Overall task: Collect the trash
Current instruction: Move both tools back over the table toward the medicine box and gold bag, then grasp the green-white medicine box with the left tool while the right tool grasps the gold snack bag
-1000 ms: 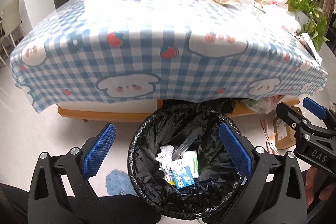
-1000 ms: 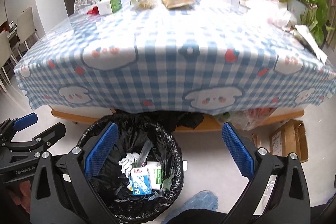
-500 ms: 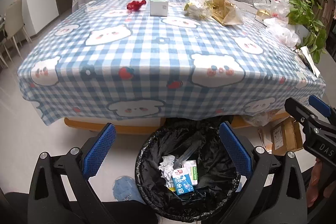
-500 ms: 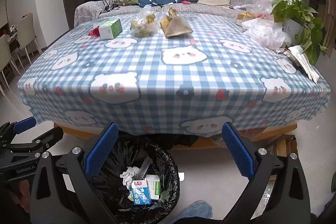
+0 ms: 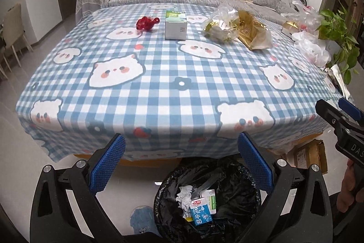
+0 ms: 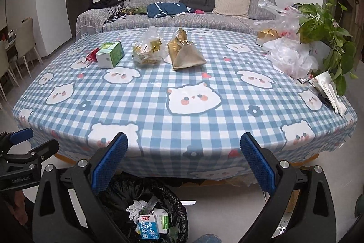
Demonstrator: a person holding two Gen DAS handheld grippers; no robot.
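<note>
The table (image 6: pixel 159 88) is carrying the remaining trash along its far half. The brown-and-gold paper bag (image 6: pixel 185 54) is sitting far centre; it is probably light and crushable, so grip the folded upper peak. The clear plastic bag (image 6: pixel 147 49) is lying just left of it, touching or nearly so; it is likely slippery and soft, so pinch a bunched fold. The green-and-white box (image 6: pixel 110 54) is standing far left; it is likely stiff and light, so grip it across its side faces. The red wrapper (image 5: pixel 146 23) is resting beside the box, small and crumpled.

The near half of the cloth is offering open room for approach. The bin (image 5: pixel 250 183) is standing on the floor at the near edge, below the overhanging cloth.

The left gripper (image 5: pixel 180 165) and right gripper (image 6: pixel 183 165) are both hanging released and holding nothing.
</note>
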